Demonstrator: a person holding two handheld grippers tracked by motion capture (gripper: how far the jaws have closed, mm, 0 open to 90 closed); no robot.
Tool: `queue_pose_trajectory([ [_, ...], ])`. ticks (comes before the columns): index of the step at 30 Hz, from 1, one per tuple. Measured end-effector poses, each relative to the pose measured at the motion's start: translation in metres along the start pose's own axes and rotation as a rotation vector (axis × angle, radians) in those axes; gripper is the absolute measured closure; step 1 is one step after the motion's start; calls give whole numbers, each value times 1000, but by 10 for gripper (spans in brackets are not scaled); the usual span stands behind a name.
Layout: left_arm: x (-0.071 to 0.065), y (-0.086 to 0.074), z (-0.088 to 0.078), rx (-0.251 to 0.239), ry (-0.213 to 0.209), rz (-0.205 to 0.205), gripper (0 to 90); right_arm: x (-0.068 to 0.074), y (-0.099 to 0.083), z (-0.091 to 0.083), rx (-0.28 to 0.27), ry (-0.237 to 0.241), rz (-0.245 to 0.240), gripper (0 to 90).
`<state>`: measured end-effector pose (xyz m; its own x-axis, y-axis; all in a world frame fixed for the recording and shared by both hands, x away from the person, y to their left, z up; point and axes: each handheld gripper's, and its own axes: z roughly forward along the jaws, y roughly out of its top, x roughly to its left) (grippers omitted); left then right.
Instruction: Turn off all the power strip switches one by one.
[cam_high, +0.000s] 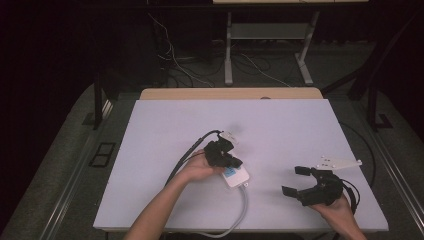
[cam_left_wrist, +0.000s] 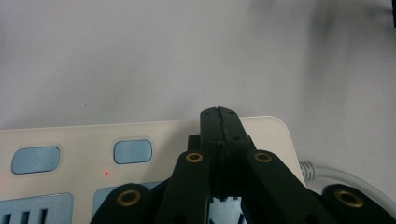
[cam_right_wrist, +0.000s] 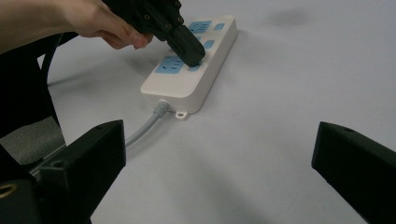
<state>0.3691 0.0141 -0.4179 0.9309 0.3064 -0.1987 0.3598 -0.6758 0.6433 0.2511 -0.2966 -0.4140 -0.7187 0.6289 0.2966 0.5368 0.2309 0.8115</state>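
A white power strip (cam_high: 237, 177) with blue sockets and blue switch buttons (cam_left_wrist: 133, 151) lies near the middle of the white table. Its grey cord (cam_high: 243, 210) runs off toward the front edge. A small red light (cam_left_wrist: 107, 173) glows on the strip (cam_left_wrist: 70, 135). My left gripper (cam_high: 231, 161) is shut with nothing between its jaws. Its joined tips (cam_left_wrist: 219, 114) point down at the top of the strip (cam_right_wrist: 187, 88) by a small blue button; whether they touch it I cannot tell. My right gripper (cam_high: 295, 181) is held open at the front right, its jaws (cam_right_wrist: 219, 149) wide apart and facing the strip.
The white board (cam_high: 300, 120) covers the table, with a wooden edge (cam_high: 230, 93) at the back. The left gripper's black cable (cam_high: 190, 150) loops over the board to the left of the strip. Beyond the table are floor cables and a metal stand (cam_high: 228, 55).
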Motion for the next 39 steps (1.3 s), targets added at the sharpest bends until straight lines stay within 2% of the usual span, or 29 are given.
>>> queue_pose_trajectory([
  [4,0,0,0,2,0,-18,896,0,0,1,1,0,-1,27],
  [12,0,0,-1,4,0,-26,896,-1,0,0,-1,0,0,27],
  [14,0,1,-4,-18,-25,-30,895,-1,0,0,-1,-1,1,27],
  [15,-3,2,-4,2,-4,1,895,-1,0,0,-1,-1,0,27],
  [20,-8,3,-4,24,-2,27,894,-2,0,0,-2,0,4,27],
  [27,-9,5,-9,24,12,43,894,-2,0,0,-2,-2,2,27],
  [39,-5,11,-23,4,37,41,894,-2,0,0,-3,-3,4,27],
])
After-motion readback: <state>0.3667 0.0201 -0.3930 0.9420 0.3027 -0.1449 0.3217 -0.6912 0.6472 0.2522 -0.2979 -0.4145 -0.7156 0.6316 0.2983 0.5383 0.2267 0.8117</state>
